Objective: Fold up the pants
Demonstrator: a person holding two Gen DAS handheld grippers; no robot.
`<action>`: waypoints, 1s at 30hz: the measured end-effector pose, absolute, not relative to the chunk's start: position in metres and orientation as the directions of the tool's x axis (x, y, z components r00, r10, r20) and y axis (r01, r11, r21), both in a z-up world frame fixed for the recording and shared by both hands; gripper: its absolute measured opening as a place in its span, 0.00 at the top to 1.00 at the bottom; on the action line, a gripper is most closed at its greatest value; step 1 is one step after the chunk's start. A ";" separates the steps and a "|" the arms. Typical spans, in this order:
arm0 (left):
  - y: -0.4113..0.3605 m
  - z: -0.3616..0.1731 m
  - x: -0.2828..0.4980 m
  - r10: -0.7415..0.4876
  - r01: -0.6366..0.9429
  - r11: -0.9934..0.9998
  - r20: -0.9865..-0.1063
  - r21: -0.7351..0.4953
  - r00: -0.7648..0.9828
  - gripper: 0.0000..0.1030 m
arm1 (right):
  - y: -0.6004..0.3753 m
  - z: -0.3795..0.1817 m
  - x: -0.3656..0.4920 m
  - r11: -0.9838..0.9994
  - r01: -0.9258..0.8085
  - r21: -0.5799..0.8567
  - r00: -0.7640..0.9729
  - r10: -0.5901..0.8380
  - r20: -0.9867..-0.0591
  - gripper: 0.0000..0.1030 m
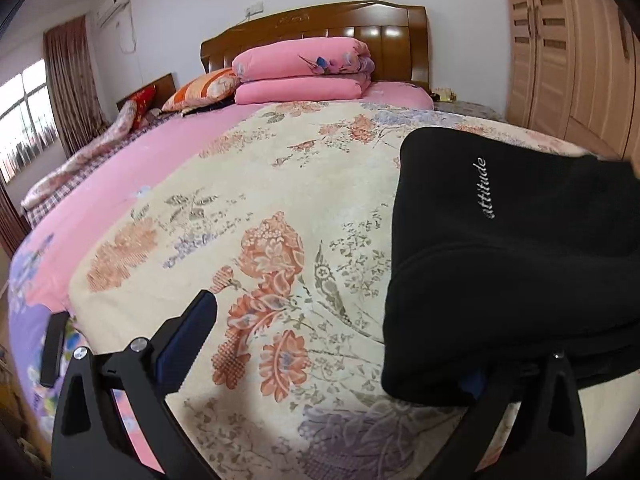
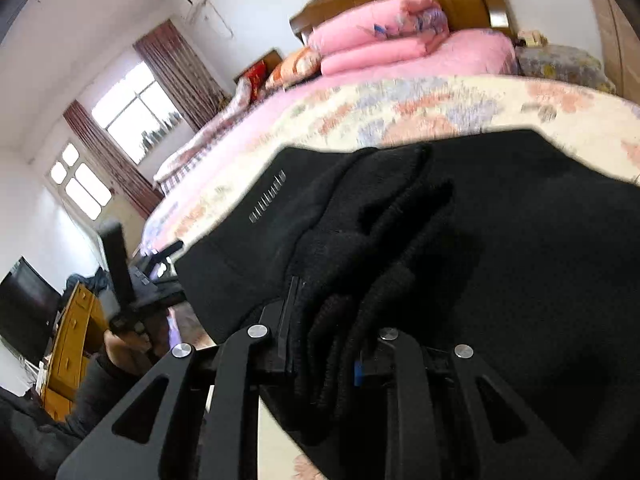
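The black pants (image 1: 516, 264), with white "attitude" lettering, lie folded on the floral bedspread (image 1: 248, 208) at the right of the left wrist view. My left gripper (image 1: 336, 340) is open wide. Its left finger (image 1: 188, 340) stands over bare bedspread, and the pants' near corner covers the tip of its right finger. In the right wrist view the pants (image 2: 500, 240) fill the middle, and my right gripper (image 2: 326, 344) is shut on a bunched ribbed edge of them. The left gripper (image 2: 120, 272) shows at the far left of that view, held by a hand.
A stack of folded pink quilts (image 1: 304, 68) and pillows sit by the wooden headboard (image 1: 320, 28). A wardrobe (image 1: 568, 52) stands at the right. Left of the bed are a window with curtains (image 2: 132, 116), a yellow cabinet (image 2: 72, 344) and a dark screen (image 2: 24, 308).
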State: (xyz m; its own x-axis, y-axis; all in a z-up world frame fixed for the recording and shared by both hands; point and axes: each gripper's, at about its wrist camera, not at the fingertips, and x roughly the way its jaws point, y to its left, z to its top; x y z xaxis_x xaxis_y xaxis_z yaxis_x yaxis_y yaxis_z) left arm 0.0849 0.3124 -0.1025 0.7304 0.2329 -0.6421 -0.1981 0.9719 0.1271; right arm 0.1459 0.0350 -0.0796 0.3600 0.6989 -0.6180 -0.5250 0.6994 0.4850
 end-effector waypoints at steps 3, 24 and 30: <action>0.305 -0.104 0.085 0.241 -0.191 0.970 -0.642 0.148 0.728 0.01 | 0.027 -0.086 0.147 0.710 -0.509 0.486 0.360 0.689 -0.629 0.80; 0.282 -0.102 0.094 0.310 -0.162 0.946 -0.648 0.279 0.696 0.01 | 0.001 -0.113 0.153 0.734 -0.405 0.546 0.340 0.675 -0.655 0.79; 0.294 -0.099 0.079 0.206 -0.103 0.977 -0.718 0.185 0.665 0.02 | -0.012 -0.107 0.155 0.761 -0.401 0.510 0.339 0.640 -0.689 0.48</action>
